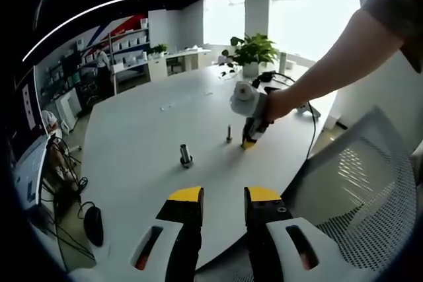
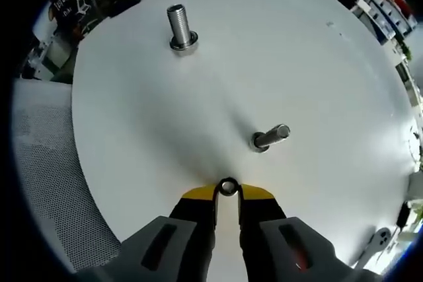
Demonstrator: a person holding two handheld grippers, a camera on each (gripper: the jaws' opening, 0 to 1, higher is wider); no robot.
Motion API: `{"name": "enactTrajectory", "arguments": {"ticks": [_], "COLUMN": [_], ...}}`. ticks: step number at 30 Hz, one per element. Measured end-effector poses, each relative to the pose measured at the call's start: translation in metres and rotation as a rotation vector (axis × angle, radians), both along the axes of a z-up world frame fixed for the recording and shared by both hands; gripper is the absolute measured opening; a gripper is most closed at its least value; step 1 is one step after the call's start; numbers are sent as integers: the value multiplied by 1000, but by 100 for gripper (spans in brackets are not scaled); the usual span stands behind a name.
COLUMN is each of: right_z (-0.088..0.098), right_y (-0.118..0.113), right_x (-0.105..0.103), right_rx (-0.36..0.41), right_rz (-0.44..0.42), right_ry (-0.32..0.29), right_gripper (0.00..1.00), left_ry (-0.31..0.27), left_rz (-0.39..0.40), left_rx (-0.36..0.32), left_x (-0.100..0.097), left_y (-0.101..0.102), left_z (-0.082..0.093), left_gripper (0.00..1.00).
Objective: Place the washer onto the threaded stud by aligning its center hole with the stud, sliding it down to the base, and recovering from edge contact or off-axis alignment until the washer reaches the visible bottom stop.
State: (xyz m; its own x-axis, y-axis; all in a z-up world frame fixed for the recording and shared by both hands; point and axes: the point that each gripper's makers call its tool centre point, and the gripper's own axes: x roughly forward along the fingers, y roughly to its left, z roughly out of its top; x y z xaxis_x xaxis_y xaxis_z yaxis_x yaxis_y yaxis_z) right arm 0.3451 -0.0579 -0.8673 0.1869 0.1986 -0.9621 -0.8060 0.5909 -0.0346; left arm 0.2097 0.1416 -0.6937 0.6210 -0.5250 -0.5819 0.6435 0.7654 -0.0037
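In the right gripper view, a small metal washer [image 2: 228, 187] sits pinched between the yellow tips of my right gripper [image 2: 227, 194], which is shut on it just above the white table [image 2: 317, 84]. A thin stud [image 2: 269, 137] stands a short way ahead and to the right of the washer. A thicker threaded stud [image 2: 180, 27] with a base collar stands farther off. In the left gripper view, the right gripper [image 1: 249, 141], held by a person's hand, has its tip down beside the thin stud [image 1: 229, 133]; the thick stud [image 1: 186, 155] is to the left. My left gripper [image 1: 223, 195] hangs open near the table's edge with nothing in it.
A white mesh chair [image 1: 370, 183] stands at the right of the table, close to the left gripper. A potted plant [image 1: 252, 51] and a black cable [image 1: 310, 130] lie at the far end. Shelves and a desk with a mouse [image 1: 93, 224] are to the left.
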Motion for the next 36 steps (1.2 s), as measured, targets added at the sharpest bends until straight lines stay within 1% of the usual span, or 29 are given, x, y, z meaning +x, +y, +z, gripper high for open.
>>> {"name": "enactTrajectory", "arguments": {"ticks": [2, 3, 6, 12, 16, 22, 27, 30, 36], "right_z": [0, 0, 4, 13, 18, 27, 37, 42, 54], "right_y": [-2, -2, -3, -2, 0, 3, 3, 4, 8], "right_x": [-1, -2, -4, 0, 2, 4, 11, 13, 23], "right_rx": [6, 8, 11, 47, 54, 57, 73, 75, 90], "right_rz": [-35, -37, -27, -65, -65, -42, -61, -54, -58], "right_ry": [15, 19, -2, -30, -46, -73, -97, -111, -156], "right_gripper": [13, 13, 13, 13, 13, 13, 13, 13, 13], "left_ry": [0, 1, 1, 1, 0, 1, -1, -3, -8], "left_rz": [-2, -1, -2, -2, -3, -6, -5, -7, -4], "left_rx": [1, 3, 2, 3, 2, 3, -1, -5, -10], "left_x": [0, 0, 0, 0, 0, -1, 0, 0, 0], "left_y": [0, 0, 0, 0, 0, -1, -1, -2, -1], "left_z": [0, 0, 0, 0, 0, 0, 1, 1, 2], "left_gripper": [23, 23, 23, 23, 23, 23, 23, 23, 23]}}
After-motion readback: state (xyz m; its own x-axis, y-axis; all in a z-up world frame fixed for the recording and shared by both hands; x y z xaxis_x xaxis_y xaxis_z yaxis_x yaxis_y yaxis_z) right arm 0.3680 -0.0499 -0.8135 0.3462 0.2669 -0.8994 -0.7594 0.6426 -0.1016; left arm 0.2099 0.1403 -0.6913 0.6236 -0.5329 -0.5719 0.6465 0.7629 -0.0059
